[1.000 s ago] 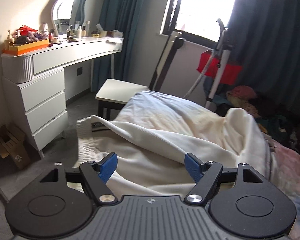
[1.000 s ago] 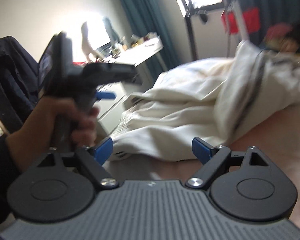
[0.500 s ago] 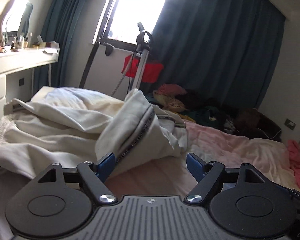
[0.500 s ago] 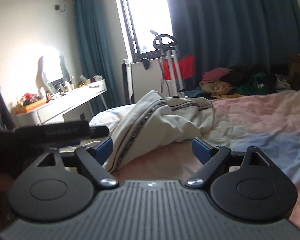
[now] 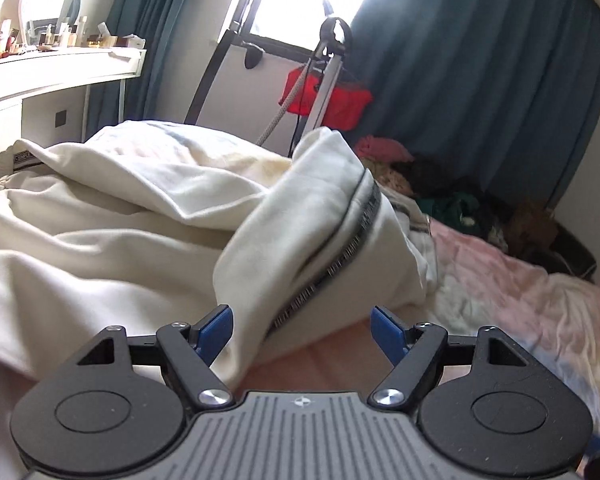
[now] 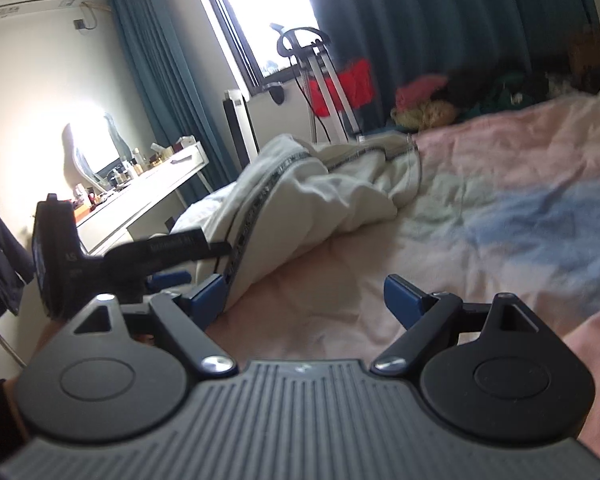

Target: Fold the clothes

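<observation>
A crumpled cream garment [image 5: 148, 216] with a dark striped side band [image 5: 340, 256] lies heaped on the bed. It also shows in the right wrist view [image 6: 320, 184]. My left gripper [image 5: 302, 330] is open and empty, low over the bed, with the garment's near folded end lying between its blue pads [image 5: 216, 328]. My right gripper [image 6: 306, 296] is open and empty just right of the garment's near end, over the pink sheet. The left gripper's body [image 6: 100, 260] shows at the left of the right wrist view.
The bed has a pink and pale blue sheet [image 6: 500, 208]. A white dressing table [image 5: 52, 84] with bottles stands at the left. A red-bagged stand [image 5: 324, 96] and a pile of clothes [image 5: 452, 196] sit below the window and dark curtains.
Both grippers have swung from the dressing-table side toward the bed and window, then come closer and lower to the garment's near end. Both have stayed open.
</observation>
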Demonstrator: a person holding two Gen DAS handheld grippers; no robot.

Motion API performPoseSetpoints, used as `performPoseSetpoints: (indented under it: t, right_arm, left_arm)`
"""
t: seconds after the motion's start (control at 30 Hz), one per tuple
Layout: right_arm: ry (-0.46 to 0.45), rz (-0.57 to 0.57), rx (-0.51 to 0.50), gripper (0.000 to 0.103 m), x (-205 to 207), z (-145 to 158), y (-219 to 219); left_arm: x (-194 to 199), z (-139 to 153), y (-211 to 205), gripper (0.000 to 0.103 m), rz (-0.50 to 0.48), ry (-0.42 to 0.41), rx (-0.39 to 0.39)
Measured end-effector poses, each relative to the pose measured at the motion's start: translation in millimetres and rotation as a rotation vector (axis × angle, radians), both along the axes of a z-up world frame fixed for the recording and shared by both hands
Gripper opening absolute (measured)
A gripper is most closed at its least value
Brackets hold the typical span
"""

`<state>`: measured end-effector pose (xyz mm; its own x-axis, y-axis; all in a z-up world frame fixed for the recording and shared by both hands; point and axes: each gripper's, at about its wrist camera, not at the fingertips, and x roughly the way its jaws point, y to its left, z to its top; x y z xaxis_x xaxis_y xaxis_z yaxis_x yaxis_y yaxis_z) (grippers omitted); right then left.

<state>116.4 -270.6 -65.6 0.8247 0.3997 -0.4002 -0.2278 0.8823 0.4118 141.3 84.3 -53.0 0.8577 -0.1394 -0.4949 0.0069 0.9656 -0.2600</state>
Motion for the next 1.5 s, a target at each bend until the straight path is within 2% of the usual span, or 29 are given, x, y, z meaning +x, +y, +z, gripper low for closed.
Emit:
performPoseSetpoints:
  t: [0.13,0.27,0.33,0.4,0.53,0.6,0.7,0.9,1.07,1.13,1.17,1.2,1.27,1.33,1.37,1.5]
  right_arm:
    - [0.07,0.007,0.028,0.088,15,-17,2]
    - [0.092,0.008,-0.011,0.088,27,-28,12]
    - [0.104,0.009,-0.027,0.088,33,-33,17]
    - [0.114,0.0,-0.045,0.088,37,-39,21]
    - [0.103,-0.076,-0.084,0.087,39,-42,19]
    - [0.094,-0.117,-0.089,0.087,40,-41,15]
    - [0.093,-0.157,-0.115,0.087,41,-43,10]
    - [0.089,-0.186,-0.151,0.087,39,-47,5]
    - [0.069,-0.168,-0.148,0.087,34,-42,7]
    - [0.075,-0.149,-0.143,0.087,36,-41,8]
    - [0.087,-0.137,-0.141,0.087,40,-39,9]
    - [0.099,-0.125,-0.14,0.087,47,-36,10]
    - [0.102,-0.113,-0.138,0.087,68,-25,13]
    - [0.08,-0.123,-0.135,0.087,101,-7,18]
    - [0.067,-0.13,-0.134,0.087,119,3,21]
    - [0.06,-0.194,-0.113,0.087,206,37,35]
  left_arm:
    - [25,-13,13,0.073,0.007,-0.026,-0.01]
    - [49,-26,25,0.06,0.015,-0.052,-0.02]
    - [54,-30,24,0.047,-0.004,-0.081,-0.009]
    - [55,-33,20,0.011,-0.015,-0.096,-0.001]
    - [46,-34,8,0.008,0.017,-0.108,0.009]
    - [34,-26,-4,0.007,0.018,-0.132,0.055]
    - [17,-30,-20,0.005,-0.037,-0.068,0.078]
    - [-12,-42,-49,0.005,-0.144,0.067,0.113]
    - [-8,-38,-36,0.009,-0.099,0.077,-0.006]
    - [-9,-36,-32,0.02,-0.078,0.085,-0.027]
    - [-9,-36,-30,0.036,-0.084,0.098,-0.042]
    - [-9,-36,-30,0.043,-0.095,0.113,-0.059]
    - [-13,-33,-27,0.043,-0.095,0.119,-0.074]
    - [-15,-29,-24,0.051,-0.086,0.115,-0.08]
    - [-13,-30,-21,0.059,-0.079,0.116,-0.09]
    - [-1,-38,-8,0.064,-0.049,0.119,-0.138]
